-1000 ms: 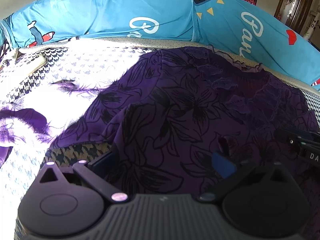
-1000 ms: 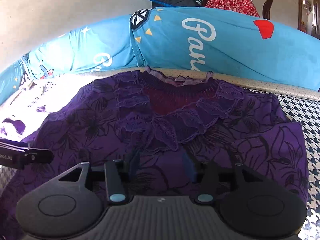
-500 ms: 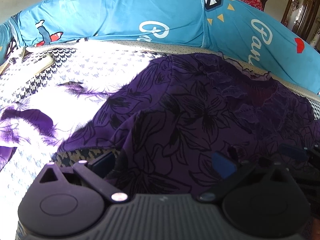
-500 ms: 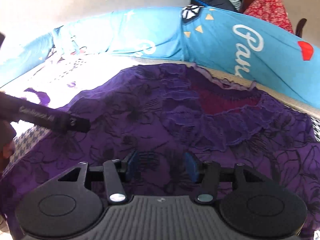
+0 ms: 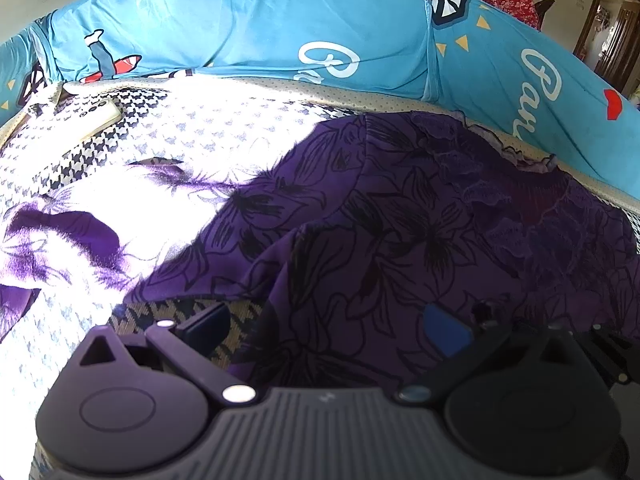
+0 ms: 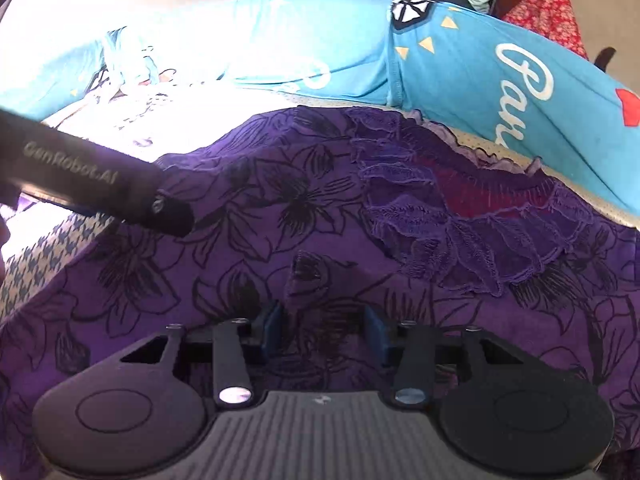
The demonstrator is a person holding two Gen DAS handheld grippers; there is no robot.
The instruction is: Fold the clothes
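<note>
The purple blouse (image 6: 320, 216) lies spread face up on the checked bedcover (image 5: 224, 128), its ruffled neckline (image 6: 472, 216) toward the blue bolster (image 5: 248, 32) that runs along the far side of the blouse. The left gripper (image 5: 326, 326) sits low at the blouse's near left edge with its jaws wide apart, one finger over bare bedcover and the other over purple cloth; nothing is caught between them. The right gripper (image 6: 322, 330) hovers over the middle of the blouse below the neckline, jaws partly apart and empty. The step in hand looks like taking hold of the left side to fold it toward the middle. To do it well, the left jaws should straddle the very edge and pinch all layers together, while the right gripper steadies the middle so the blouse does not slide. The left sleeve (image 5: 192, 236) lies rumpled in bright sunlight beyond the left gripper and may drag or bunch during the fold. A pale flat thing (image 5: 100, 120), too washed out to name, rests well left of the blouse near the bolster, out of the way.
</note>
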